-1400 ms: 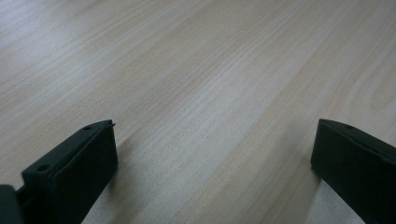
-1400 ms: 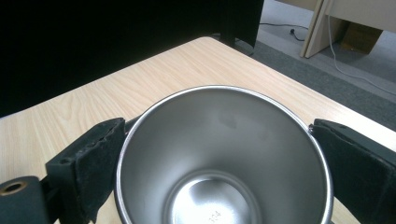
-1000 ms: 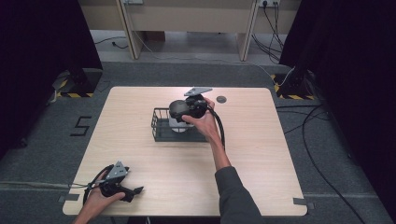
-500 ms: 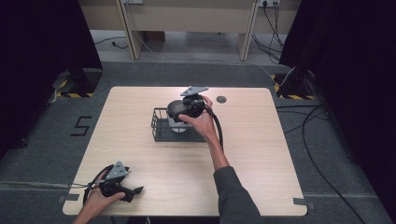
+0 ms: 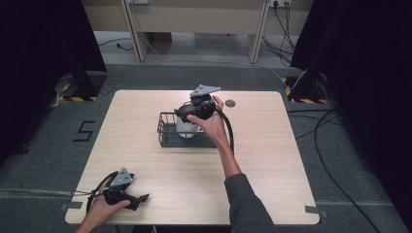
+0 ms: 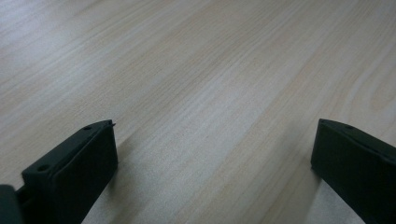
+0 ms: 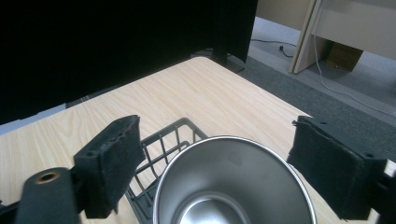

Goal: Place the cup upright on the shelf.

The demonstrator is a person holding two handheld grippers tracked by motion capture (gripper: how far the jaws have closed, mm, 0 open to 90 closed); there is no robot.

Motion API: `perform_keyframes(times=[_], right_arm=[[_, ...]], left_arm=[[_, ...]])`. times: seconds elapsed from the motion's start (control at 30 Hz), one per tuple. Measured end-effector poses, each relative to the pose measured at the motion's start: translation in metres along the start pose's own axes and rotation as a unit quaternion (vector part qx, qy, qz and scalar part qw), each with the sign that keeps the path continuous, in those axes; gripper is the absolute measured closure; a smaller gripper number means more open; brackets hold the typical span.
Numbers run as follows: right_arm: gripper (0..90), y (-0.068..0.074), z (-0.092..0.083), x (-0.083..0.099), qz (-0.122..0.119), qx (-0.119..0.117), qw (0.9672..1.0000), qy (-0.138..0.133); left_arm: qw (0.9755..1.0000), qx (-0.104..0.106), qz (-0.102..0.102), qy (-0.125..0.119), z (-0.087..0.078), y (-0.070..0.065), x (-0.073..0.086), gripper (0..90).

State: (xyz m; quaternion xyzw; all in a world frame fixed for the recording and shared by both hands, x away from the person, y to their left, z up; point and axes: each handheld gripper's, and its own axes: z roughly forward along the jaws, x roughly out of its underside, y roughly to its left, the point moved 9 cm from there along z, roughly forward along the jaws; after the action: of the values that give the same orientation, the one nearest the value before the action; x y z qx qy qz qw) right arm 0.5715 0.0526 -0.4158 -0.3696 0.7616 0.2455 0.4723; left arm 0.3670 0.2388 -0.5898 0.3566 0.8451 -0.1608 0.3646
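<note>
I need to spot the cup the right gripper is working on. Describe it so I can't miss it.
Start at the light wooden table and find the black wire basket near its middle. The metal cup stands upright inside it, mouth open, between the right gripper's jaws, which have just been closing around it but do not visibly touch it. It is the shiny silver thing among black parts.

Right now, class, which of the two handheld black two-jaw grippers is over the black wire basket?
The right gripper, above the black wire basket with the steel cup; the left gripper rests near the table's front edge.

Bright table, dark surroundings, soft focus.
</note>
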Motion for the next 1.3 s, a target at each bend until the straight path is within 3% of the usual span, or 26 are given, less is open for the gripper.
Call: perform_keyframes(times=[0.3,0.7,1.3], right_arm=[[15.1,0.004,-0.018,-0.001,0.004,-0.005,0.9999,-0.010],[15.1,-0.001,-0.048,0.017,0.018,-0.001,0.9996,-0.022],[15.2,0.006,-0.085,0.041,0.029,0.002,0.9992,-0.028]], left_arm=[[1.0000,0.000,0.000,0.000,0.000,0.000,0.000,0.0],[1.0000,0.001,-0.001,0.000,0.000,0.000,0.000,0.0],[1.0000,0.000,-0.001,0.000,0.000,0.000,0.000,0.0]])
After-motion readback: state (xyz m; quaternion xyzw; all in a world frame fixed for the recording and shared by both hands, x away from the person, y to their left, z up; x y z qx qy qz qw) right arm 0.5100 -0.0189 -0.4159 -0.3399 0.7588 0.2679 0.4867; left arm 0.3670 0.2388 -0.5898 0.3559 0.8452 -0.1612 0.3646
